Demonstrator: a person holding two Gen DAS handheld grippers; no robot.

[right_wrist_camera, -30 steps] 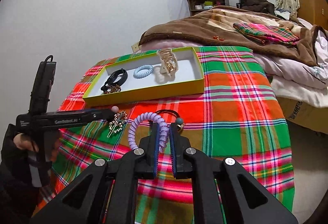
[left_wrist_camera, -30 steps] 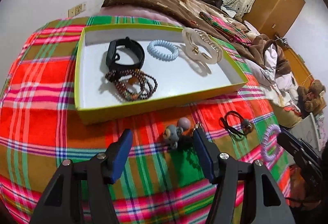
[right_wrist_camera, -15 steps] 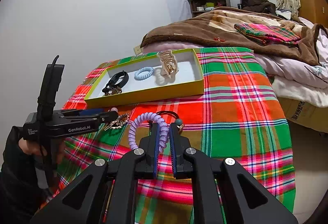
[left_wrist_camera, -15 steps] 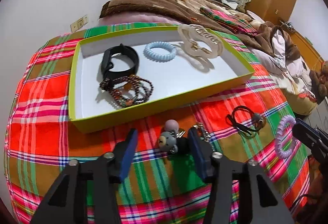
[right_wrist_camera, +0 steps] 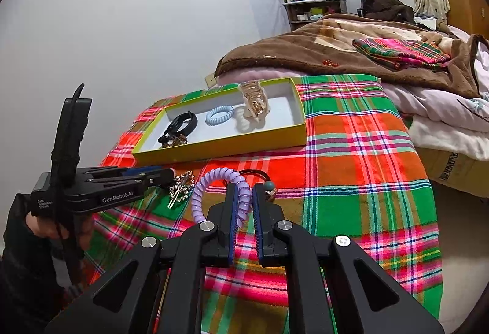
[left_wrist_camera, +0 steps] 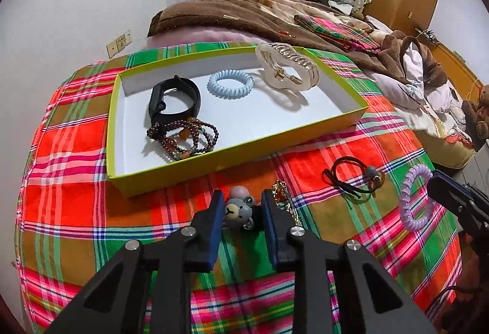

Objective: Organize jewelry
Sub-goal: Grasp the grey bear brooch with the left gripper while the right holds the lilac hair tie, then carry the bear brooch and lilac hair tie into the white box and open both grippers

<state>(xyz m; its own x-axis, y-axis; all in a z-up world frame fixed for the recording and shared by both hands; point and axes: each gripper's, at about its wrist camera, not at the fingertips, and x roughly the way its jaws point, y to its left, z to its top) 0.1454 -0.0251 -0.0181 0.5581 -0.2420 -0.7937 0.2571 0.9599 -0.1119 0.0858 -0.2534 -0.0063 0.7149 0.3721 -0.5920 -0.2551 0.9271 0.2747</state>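
From the left wrist, the left gripper [left_wrist_camera: 240,213] is seen tilted steeply down over the plaid cloth [left_wrist_camera: 73,150]. Its jaws have just been closing and are now narrow, and the bear charm [left_wrist_camera: 239,210] is pressed between the blue pads. The charm is grey, with a pale pink ball at its 12 o'clock. A gold chain [left_wrist_camera: 282,199] trails at the charm's 3 o'clock. The yellow box [left_wrist_camera: 171,178] lies at 12 o'clock of the fingers, holding a black band [left_wrist_camera: 174,101], a bead bracelet [left_wrist_camera: 183,138], a blue coil tie [left_wrist_camera: 230,84] and a clear hair claw [left_wrist_camera: 287,69].

From the right wrist, the right gripper [right_wrist_camera: 244,207] is pointed gently downward. A purple coil tie [right_wrist_camera: 220,181] is clamped between its closed jaws, the loop arching toward 10 o'clock. A black hair tie [right_wrist_camera: 259,173] lies at 12 o'clock.
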